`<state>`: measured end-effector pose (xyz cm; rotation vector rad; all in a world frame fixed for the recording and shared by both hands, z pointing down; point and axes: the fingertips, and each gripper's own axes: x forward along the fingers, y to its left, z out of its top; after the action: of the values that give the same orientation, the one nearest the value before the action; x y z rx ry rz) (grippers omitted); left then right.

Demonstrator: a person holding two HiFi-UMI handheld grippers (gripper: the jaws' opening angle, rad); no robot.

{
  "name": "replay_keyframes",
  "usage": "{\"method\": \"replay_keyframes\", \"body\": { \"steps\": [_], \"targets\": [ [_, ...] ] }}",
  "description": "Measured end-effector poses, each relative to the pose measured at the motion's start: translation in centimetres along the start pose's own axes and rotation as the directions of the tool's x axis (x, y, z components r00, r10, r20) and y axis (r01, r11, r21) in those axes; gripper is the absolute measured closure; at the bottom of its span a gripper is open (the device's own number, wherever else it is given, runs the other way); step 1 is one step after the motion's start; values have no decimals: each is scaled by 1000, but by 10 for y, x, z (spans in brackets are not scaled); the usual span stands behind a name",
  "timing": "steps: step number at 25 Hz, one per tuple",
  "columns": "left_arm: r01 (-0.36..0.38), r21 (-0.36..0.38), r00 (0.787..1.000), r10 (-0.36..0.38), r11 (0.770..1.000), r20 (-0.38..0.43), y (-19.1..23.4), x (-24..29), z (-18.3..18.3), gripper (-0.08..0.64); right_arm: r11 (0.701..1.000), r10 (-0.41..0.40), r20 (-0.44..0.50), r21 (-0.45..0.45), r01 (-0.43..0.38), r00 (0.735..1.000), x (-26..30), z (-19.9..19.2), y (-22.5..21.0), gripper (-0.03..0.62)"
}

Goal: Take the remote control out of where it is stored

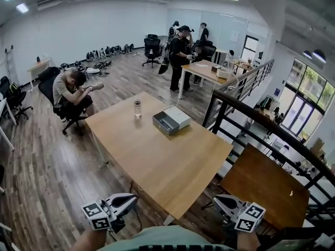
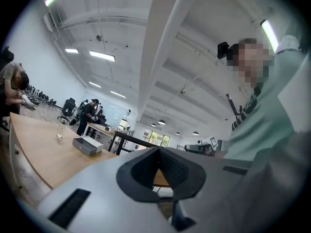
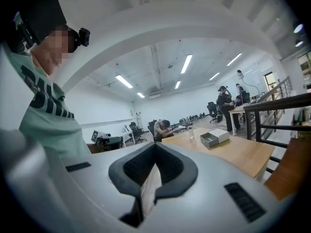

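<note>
A small white box with a grey drawer pulled out (image 1: 170,120) lies on the far part of the wooden table (image 1: 157,161); it also shows as the box (image 2: 87,145) and the box (image 3: 215,138). No remote control can be made out. My left gripper (image 1: 131,198) hangs below the table's near edge at the left, with its jaws together and nothing held, as its own view confirms for the left gripper (image 2: 158,149). My right gripper (image 1: 218,200) hangs at the near right corner. The right gripper (image 3: 155,145) also has its jaws together and holds nothing.
A clear bottle (image 1: 137,107) stands left of the box. A person sits hunched on an office chair (image 1: 73,93) at the table's far left. A black railing (image 1: 246,111) runs along the right, with another table (image 1: 264,184) beyond it. People stand at a far desk (image 1: 180,56).
</note>
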<state>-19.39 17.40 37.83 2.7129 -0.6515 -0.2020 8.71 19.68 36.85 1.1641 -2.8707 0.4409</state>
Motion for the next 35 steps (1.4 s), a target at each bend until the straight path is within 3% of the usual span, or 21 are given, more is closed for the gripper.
{"method": "replay_keyframes", "body": {
  "steps": [7,15,21,27,35],
  "targets": [
    [28,-4,1000,-28,1000,3,62,-14,19,563,998,-61,-25,5,61,998,50,3,-8,598],
    [34,-3,999,-34,999,-21,81,8,27,563,997,-70,6,26,70,998,67,12,-39,598],
    [-63,36,997,65,997,-44,91,39,38,563,998,-15,52,57,12,999,70,21,-86,598],
    [-182,98,968,196,978,-154,100,86,37,563,997,50,92,61,-56,994,63,31,-147,598],
    [-151,103,963,170,983,-208,122,168,35,563,995,-2,130,104,-12,991,45,11,-208,598]
  ]
}}
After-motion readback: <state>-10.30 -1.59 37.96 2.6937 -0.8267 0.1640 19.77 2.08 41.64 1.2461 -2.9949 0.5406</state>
